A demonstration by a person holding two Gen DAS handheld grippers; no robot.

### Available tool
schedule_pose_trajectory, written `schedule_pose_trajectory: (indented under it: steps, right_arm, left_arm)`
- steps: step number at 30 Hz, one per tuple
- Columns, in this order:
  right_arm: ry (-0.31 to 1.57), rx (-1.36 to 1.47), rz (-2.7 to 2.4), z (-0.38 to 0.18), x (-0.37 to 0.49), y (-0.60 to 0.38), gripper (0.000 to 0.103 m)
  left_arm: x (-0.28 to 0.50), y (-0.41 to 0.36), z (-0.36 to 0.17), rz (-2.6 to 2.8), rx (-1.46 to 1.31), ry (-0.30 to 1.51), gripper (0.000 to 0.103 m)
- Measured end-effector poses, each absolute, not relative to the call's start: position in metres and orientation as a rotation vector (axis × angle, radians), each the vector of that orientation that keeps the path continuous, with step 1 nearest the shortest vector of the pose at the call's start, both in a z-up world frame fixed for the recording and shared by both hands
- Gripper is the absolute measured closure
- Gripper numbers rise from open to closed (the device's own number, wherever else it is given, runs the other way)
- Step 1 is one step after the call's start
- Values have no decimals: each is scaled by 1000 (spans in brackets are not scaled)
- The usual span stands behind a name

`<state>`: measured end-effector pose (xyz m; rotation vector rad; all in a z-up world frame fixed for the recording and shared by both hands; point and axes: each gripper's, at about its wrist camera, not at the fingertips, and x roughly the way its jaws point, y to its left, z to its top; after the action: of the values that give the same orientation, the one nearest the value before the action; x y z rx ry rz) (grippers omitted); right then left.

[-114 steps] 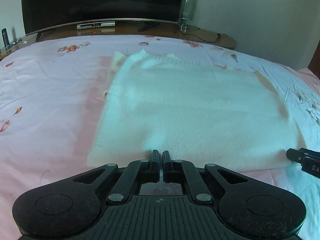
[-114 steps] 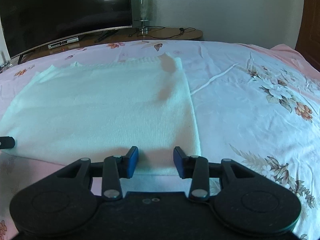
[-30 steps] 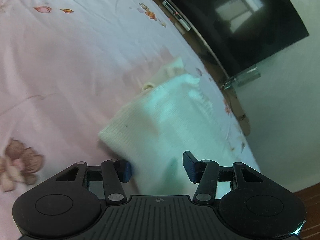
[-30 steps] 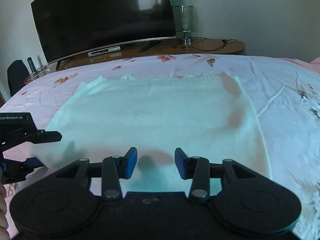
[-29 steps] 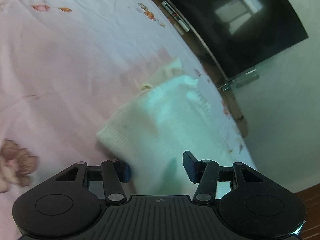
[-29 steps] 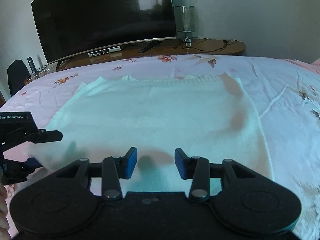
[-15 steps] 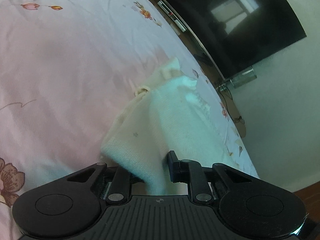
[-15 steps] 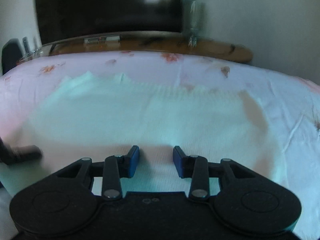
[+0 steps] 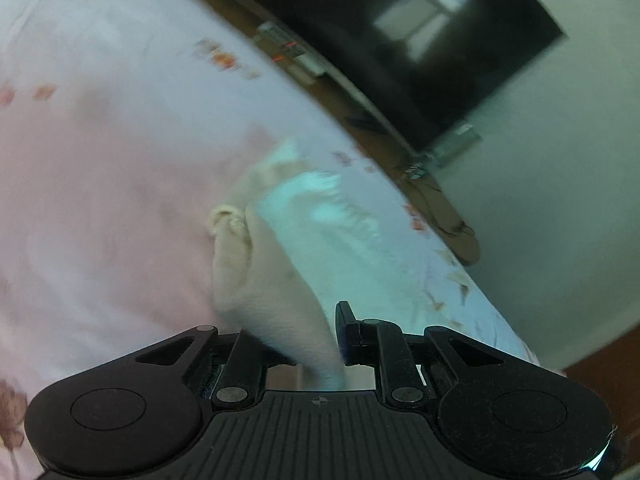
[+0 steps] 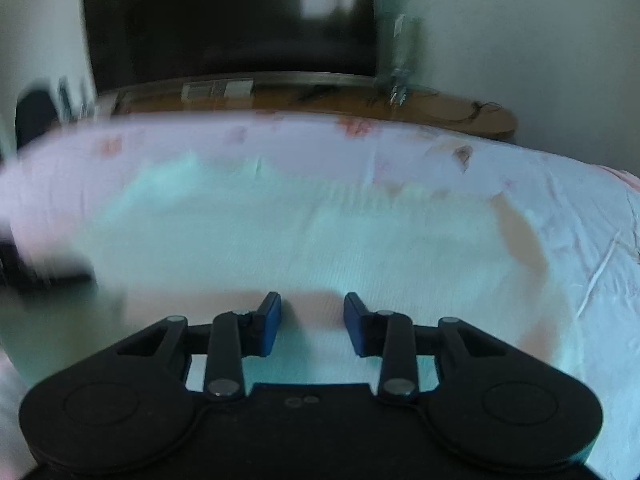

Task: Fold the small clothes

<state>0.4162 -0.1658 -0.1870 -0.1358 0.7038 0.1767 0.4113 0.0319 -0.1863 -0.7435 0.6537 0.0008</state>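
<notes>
A white knit sweater (image 10: 304,240) lies on a pink floral bedsheet (image 10: 580,208). My left gripper (image 9: 304,332) is shut on the sweater's left bottom corner (image 9: 276,300) and holds it lifted off the sheet; the cloth hides its left finger. My right gripper (image 10: 312,320) is open and empty, its blue pads (image 10: 270,320) just above the sweater's near hem. The left gripper shows blurred at the left edge of the right wrist view (image 10: 44,268).
A large dark TV (image 10: 232,20) stands on a wooden stand (image 10: 440,108) beyond the bed's far edge. A glass (image 10: 400,60) stands on the stand's right part. The bedsheet (image 9: 80,184) stretches to the left of the sweater.
My left gripper has closed on the sweater's corner and lifted it, bunching the cloth. My right gripper has moved forward over the sweater's hem and stays open. Both views are motion-blurred.
</notes>
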Motion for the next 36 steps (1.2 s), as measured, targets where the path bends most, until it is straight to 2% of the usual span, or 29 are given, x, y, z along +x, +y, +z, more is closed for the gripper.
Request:
schedule_pose_trajectory:
  steps: [1, 8, 17, 19, 21, 23, 25, 29, 36]
  right_arm:
    - [711, -121, 177, -186, 418, -167, 67]
    - [698, -4, 162, -179, 411, -193, 68]
    - [713, 60, 71, -176, 373, -267, 68]
    - [726, 83, 50, -171, 364, -283, 68]
    - [726, 163, 53, -165, 354, -303, 64]
    - [737, 265, 56, -159, 349, -321, 64]
    - [733, 355, 57, -153, 345, -335, 62]
    - [729, 442, 82, -144, 350, -341, 59]
    - [792, 443, 151, -157, 390, -315, 55]
  left_arm:
    - [412, 26, -180, -19, -706, 647, 96]
    - [412, -37, -152, -285, -511, 654, 96]
    - [397, -110, -169, -469, -425, 847, 95]
    - [392, -114, -164, -459, -405, 845, 95]
    - [386, -112, -153, -475, -398, 832, 83]
    - [387, -111, -141, -522, -416, 835, 50]
    - [373, -112, -127, -535, -382, 809, 42]
    - [362, -102, -110, -500, -365, 774, 42]
    - [401, -55, -114, -272, -359, 732, 42]
